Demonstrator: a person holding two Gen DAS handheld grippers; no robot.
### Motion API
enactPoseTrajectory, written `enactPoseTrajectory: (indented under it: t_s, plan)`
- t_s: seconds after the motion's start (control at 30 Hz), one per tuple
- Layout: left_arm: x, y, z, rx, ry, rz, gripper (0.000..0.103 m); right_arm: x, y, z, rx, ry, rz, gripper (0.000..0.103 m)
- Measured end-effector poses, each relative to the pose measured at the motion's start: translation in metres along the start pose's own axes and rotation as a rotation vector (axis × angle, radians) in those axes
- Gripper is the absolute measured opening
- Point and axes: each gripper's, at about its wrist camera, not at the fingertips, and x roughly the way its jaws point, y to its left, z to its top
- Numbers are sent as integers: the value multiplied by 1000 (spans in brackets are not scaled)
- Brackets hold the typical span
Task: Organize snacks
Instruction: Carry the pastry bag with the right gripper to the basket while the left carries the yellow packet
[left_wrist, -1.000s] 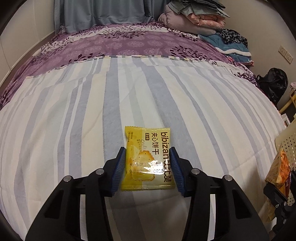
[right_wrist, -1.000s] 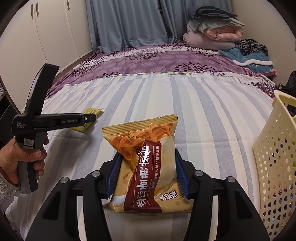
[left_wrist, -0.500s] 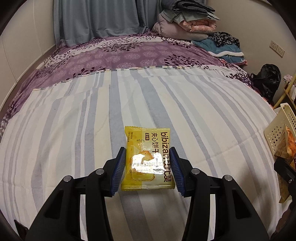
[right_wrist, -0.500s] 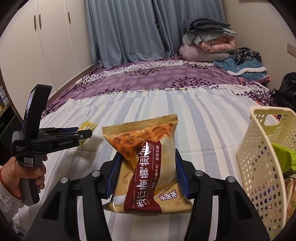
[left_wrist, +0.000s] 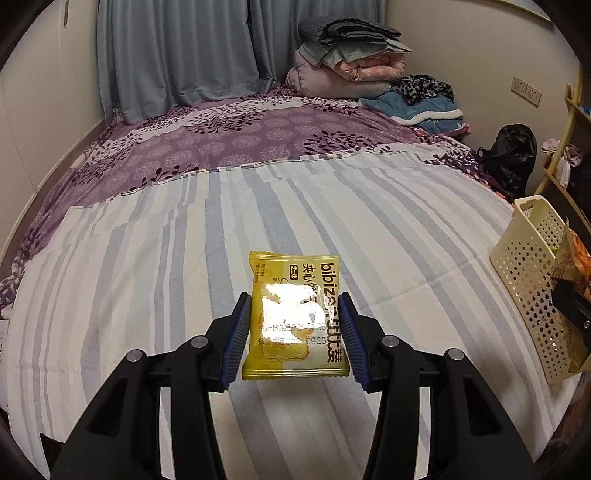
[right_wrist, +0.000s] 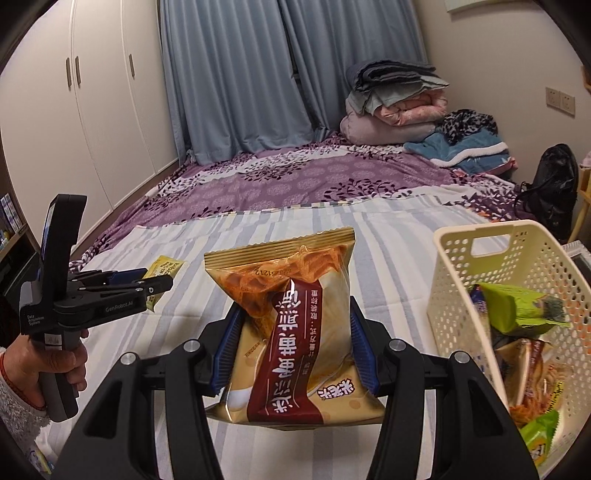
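Left tool (left_wrist: 293, 328) clenched on a yellow packet (left_wrist: 295, 317), blue pads (left_wrist: 236, 338) pressed to both side edges, packet raised above the striped bed (left_wrist: 147, 277). Same packet (right_wrist: 164, 271) seen from the right wrist view poking out past the left tool (right_wrist: 129, 284), gripped by a hand (right_wrist: 40, 363) in a fuzzy white sleeve.

Right tool (right_wrist: 291, 350) clenched on a chip bag (right_wrist: 295, 328), gold and orange with a dark red band, upright between the pads, clear of the bed, just left of the basket (right_wrist: 476, 240).

Cream perforated basket standing at the bed's right side, near the edge. Inside: a green bag (right_wrist: 524, 306) on top, an orange noodle-type bag (right_wrist: 535, 376) below, another green packet (right_wrist: 539, 432) at the near end. In the left wrist view, basket (left_wrist: 528, 266) at far right, chip bag (left_wrist: 572, 258) partly visible beside it.

Purple floral cover (left_wrist: 240, 140) on the far half of the bed, folded bedding (left_wrist: 343, 62) piled in the corner, blue curtains (right_wrist: 236, 74) behind, white wardrobe (right_wrist: 92, 92) on the left, black bag (right_wrist: 554, 184) on the floor at right.
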Motion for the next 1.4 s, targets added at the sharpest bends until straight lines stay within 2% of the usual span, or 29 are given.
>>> enactPoseTrajectory:
  t_s: [0.43,1.0,1.4]
  plan:
    - [-35,-29,-6,47,-41,-31,49,-47,-34,-5,62,-71,-74,54]
    - [-65,-72,-16,120,-70,-80,49,-102,-107,-28,183,-134,-237,54]
    - [-78,-97,-27,162,-73,-116,49,-126,-151,-42,263,-154,-318,54]
